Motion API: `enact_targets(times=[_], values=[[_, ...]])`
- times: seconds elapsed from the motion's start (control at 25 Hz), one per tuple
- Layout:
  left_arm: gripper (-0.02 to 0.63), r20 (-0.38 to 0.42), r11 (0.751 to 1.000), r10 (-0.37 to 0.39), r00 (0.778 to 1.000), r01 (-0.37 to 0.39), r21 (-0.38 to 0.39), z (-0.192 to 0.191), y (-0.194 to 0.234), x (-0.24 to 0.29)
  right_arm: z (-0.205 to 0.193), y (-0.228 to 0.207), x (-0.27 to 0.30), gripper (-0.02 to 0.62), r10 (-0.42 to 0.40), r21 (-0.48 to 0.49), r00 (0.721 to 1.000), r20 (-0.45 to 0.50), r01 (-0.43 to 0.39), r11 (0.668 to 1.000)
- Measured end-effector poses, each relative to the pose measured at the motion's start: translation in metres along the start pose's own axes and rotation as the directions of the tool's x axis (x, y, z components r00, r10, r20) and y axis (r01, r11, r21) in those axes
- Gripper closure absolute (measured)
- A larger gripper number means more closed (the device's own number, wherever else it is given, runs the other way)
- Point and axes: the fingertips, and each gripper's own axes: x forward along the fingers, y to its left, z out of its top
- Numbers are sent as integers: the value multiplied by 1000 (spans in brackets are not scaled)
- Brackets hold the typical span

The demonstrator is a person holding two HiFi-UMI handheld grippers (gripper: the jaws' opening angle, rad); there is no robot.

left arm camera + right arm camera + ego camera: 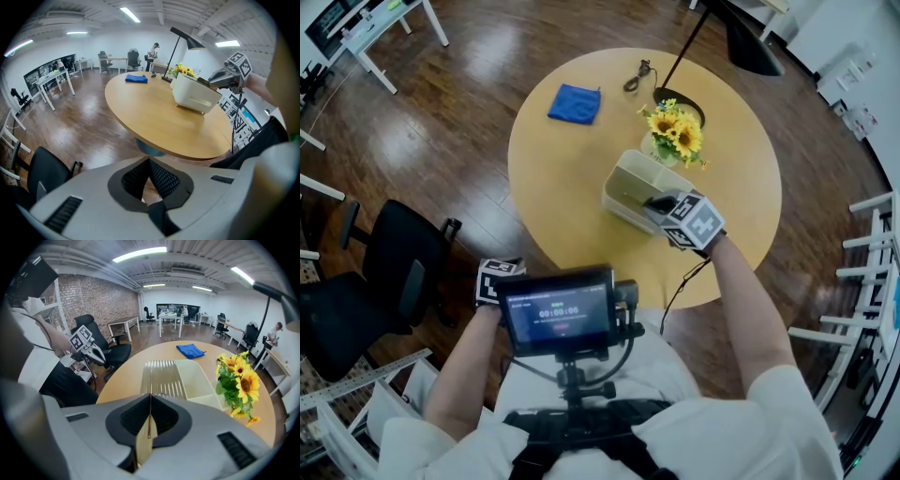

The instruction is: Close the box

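Observation:
A cream box stands open on the round wooden table, near its front right. My right gripper is at the box's near end, shut on the thin edge of the ribbed lid, which stands raised beside the box's hollow. In the right gripper view the lid's edge runs straight between the jaws of that gripper. My left gripper hangs off the table by the person's lap, partly hidden by a monitor. Its jaws are shut with nothing in them. From the left gripper view the box sits far ahead.
A vase of sunflowers stands right behind the box. A blue cloth, a lamp base and a cable lie at the table's far side. A black office chair is on the floor at left. The monitor hangs in front of the chest.

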Motion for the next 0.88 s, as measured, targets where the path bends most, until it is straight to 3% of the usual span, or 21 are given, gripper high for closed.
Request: enact_targets(times=[0.8,0.88], values=[[612,-2,1000,-13,1000,13,13,4,4,2,-7,-1,2,580,-38,-22,999,-10,38,999],[612,-5,1000,-16,1000,16,17,4,4,2,-10,-1,1,541,-39,-31,999,-20,39,999]])
